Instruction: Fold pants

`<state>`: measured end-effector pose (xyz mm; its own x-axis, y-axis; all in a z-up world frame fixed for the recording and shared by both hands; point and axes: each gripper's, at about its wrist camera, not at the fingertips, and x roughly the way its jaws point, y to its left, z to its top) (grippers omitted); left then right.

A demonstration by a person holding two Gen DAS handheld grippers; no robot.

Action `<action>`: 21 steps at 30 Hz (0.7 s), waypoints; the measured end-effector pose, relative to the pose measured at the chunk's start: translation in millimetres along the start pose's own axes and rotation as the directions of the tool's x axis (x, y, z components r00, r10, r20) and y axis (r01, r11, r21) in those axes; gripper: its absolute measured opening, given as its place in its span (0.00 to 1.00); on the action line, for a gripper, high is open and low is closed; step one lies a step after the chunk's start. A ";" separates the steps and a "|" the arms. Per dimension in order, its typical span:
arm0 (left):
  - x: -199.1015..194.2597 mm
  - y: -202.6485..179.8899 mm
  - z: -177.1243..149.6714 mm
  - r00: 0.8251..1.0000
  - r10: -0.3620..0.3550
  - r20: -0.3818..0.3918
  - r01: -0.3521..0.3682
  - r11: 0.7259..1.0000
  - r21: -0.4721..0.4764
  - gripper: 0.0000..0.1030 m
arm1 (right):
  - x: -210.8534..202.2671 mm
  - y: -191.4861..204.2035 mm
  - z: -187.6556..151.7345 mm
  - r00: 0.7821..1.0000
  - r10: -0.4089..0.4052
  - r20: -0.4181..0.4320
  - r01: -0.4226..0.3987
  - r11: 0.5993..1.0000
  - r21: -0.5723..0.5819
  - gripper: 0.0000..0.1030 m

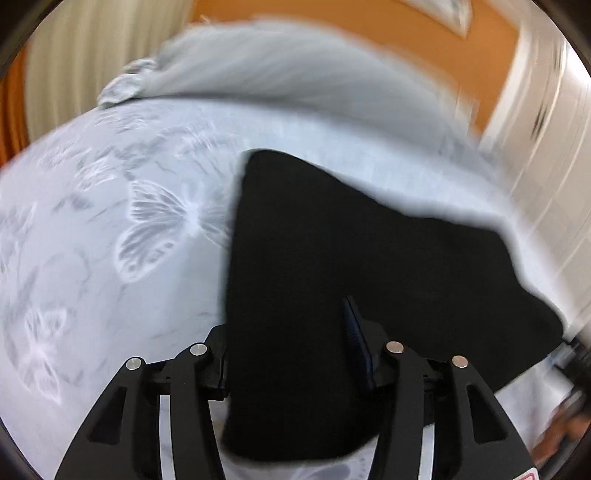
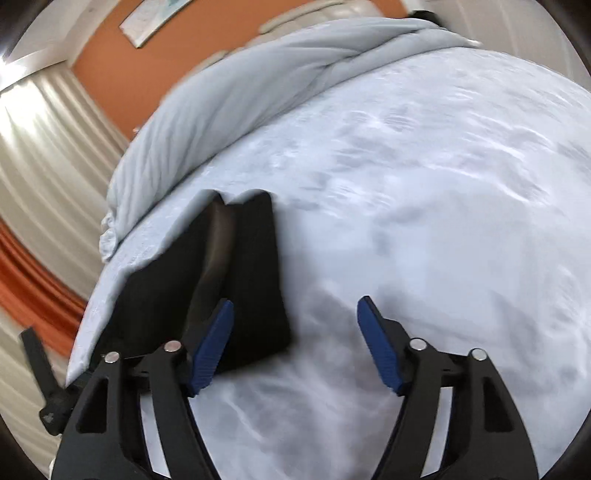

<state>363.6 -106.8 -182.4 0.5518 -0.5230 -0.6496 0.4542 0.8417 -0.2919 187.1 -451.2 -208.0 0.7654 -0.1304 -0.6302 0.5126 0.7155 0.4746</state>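
Black pants lie on a pale bed sheet with a butterfly print. In the left wrist view the cloth fills the space between the fingers of my left gripper. It hides the left finger, and only the right blue pad shows, edge on. The jaws stand apart. In the right wrist view the pants appear as a folded strip at the left. My right gripper is open over the sheet, and its left pad overlaps the pants' near edge.
A bunched grey duvet lies along the far side of the bed. Behind it are an orange wall, pale curtains and a framed picture. A blurred hand shows at the lower right.
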 end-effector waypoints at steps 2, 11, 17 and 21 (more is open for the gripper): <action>-21.6 0.3 8.8 1.000 0.001 0.015 -0.001 1.000 0.000 0.50 | -18.0 17.8 9.5 1.000 0.011 0.010 -0.011 0.998 -0.062 0.65; -18.6 3.8 11.7 0.997 0.010 -0.075 -0.020 0.991 -0.135 0.84 | 40.5 46.3 6.9 0.985 0.088 -0.149 -0.079 0.995 0.068 0.95; 18.8 21.0 -1.0 0.994 -0.035 -0.107 0.010 0.975 -0.223 0.69 | 73.5 62.7 -0.6 0.978 0.103 -0.183 -0.101 0.995 0.023 0.53; 5.1 8.8 10.7 0.982 -0.128 -0.136 0.097 0.972 -0.214 0.27 | 35.3 74.7 -0.7 0.967 0.178 -0.183 -0.175 0.984 0.030 0.38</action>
<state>378.0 -103.5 -180.8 0.3888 -0.6035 -0.6961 0.3455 0.7960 -0.4971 252.2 -401.8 -195.2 0.7600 0.1264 -0.6375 0.3821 0.7065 0.5957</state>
